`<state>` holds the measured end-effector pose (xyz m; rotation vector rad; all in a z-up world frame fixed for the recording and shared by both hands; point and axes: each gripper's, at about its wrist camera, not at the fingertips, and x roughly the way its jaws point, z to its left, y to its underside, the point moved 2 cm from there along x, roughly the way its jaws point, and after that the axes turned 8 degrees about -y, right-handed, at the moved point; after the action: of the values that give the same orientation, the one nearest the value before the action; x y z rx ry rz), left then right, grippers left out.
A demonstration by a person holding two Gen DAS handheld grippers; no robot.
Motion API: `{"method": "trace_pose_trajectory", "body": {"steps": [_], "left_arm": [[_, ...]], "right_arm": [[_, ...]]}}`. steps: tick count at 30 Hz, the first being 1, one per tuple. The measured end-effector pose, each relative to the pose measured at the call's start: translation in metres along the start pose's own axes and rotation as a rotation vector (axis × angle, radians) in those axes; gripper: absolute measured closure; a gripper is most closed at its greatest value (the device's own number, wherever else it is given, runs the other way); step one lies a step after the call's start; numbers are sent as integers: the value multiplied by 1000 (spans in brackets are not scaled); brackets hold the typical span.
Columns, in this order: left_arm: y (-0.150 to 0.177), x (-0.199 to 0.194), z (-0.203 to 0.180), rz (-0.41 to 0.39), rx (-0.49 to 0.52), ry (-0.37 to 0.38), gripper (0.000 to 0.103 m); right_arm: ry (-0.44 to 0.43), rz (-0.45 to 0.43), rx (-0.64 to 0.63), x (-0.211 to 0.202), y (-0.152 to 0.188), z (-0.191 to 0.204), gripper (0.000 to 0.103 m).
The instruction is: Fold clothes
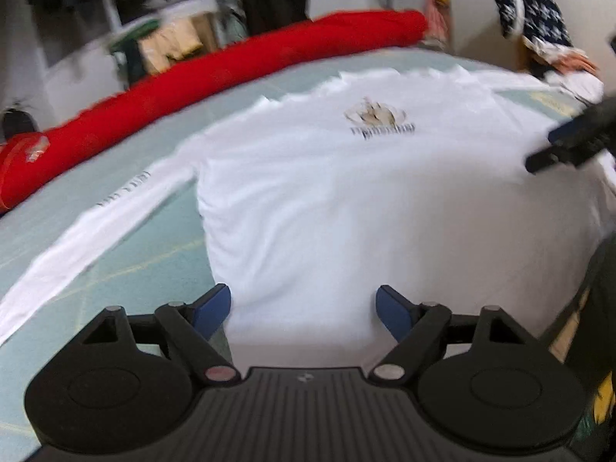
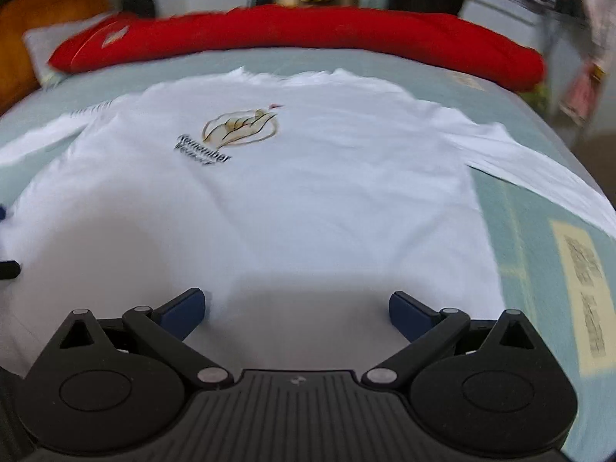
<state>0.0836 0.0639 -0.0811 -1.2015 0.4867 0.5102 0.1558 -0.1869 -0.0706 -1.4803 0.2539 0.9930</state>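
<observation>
Fabric fills both views: a white long-sleeved shirt [image 1: 346,200] lies spread flat on a pale green bed cover [image 1: 115,254], hem end nearest the cameras and collar end toward the far side. Along the far edge of the bed runs a long red bolster [image 1: 215,77].

The left wrist view shows the left gripper [image 1: 303,310] with its blue-padded fingers set wide apart, holding nothing, poised over the hem at the shirt's left edge, where white cloth meets green cover. It alone shows one sleeve [image 1: 92,227] stretched out straight toward the left, with dark lettering along it, and, at the right border, the fingers of the right gripper [image 1: 554,150] above the shirt's right side. A dark star-patterned garment [image 1: 535,7] hangs in the upper right corner of this view, above a small heap of clothes.

The right wrist view shows the right gripper [image 2: 297,312] likewise spread wide and empty, over the hem in the shirt's lower middle. Here the chest print [image 2: 240,129] is sharper: a gold outline emblem with dark wording beneath, too blurred to read with confidence. This view alone shows the other sleeve [image 2: 539,173] reaching out to the right across the cover, and a pale yellow label [image 2: 581,292] with dark characters on the cover beside the shirt. A brown headboard [image 2: 46,27] stands at the far left.
</observation>
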Motion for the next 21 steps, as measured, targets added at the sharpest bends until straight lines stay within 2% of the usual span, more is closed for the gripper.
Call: {"method": "trace_pose_trajectory", "body": {"steps": [2,6,8,16,21], "left_arm": [[4,-3,-4,2,-10,3,21],[12,-10,-12,6,-30,10,21],[16,-13,-16,8,-40,13,21],[31,-25,-32,17,-79,25,20],[30,-16,-26,15,-145,43,21]], "right_arm": [[-15,-39,25,-8,8,2,0],[17,-57,39,-3,31,2,0],[35,-73,-13,-3,40,5,0],[36,-98,-12,-3,43,5,0],[57,-100,-13,-2,44,8,0]]}}
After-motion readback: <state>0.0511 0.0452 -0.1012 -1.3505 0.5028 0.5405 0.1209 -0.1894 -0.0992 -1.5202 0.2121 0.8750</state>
